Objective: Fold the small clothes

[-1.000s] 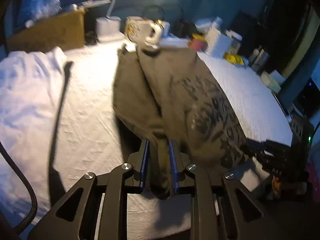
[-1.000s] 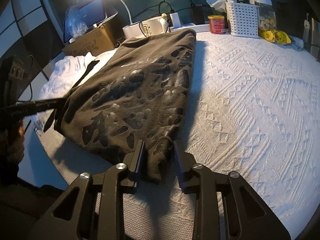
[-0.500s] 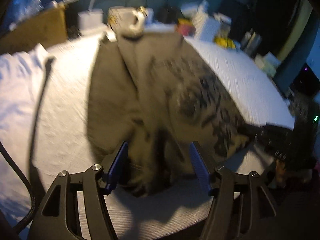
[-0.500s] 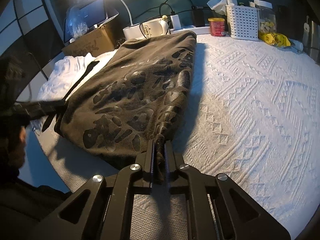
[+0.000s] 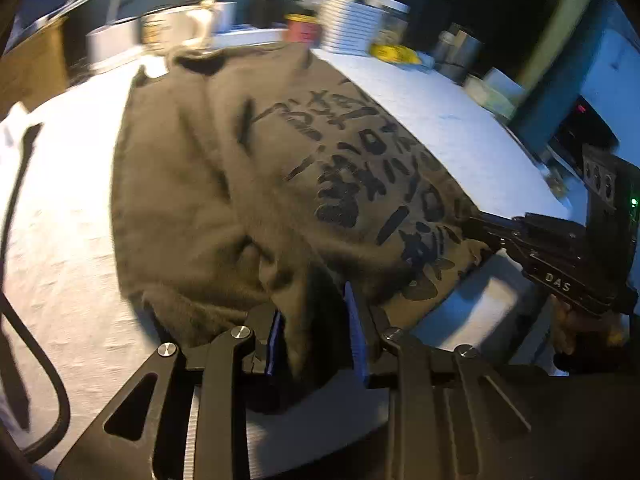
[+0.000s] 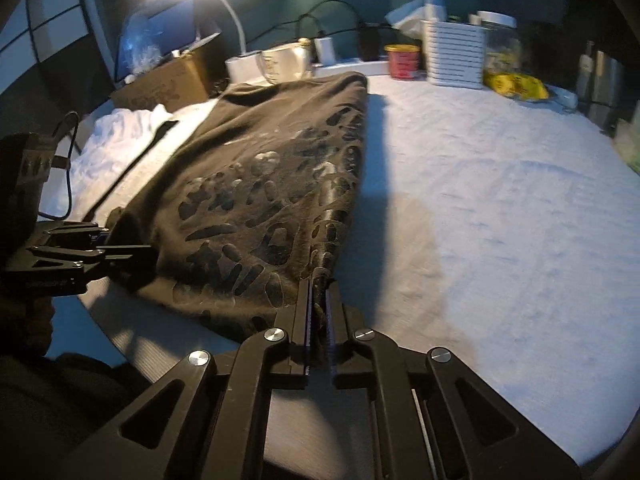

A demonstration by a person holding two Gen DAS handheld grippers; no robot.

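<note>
A dark olive shirt [image 5: 248, 184] with black printed lettering lies lengthwise on the white textured cover [image 6: 500, 200], its near hem at the front edge. My left gripper [image 5: 316, 320] has its jaws closing on a bunch of the hem's left part, with cloth filling the gap between the blue pads [image 5: 356, 332]. In the right wrist view the left gripper [image 6: 132, 254] reaches in at the shirt's [image 6: 248, 184] near left corner. My right gripper [image 6: 318, 296] is shut on the near right corner of the hem; the left wrist view shows it [image 5: 480, 224] at that same corner.
A crumpled white cloth [image 6: 116, 136] lies left of the shirt. Along the back stand a cardboard box [image 6: 168, 80], a mug [image 6: 280, 64], a red tin [image 6: 402, 60], a white basket [image 6: 456, 54] and a yellow bag [image 6: 514, 84]. A black cable [image 5: 40, 360] hangs at left.
The left jaws let go of the hem fold, opened wide, shifted along the hem and are closing on cloth again. The right jaws closed from open onto the corner.
</note>
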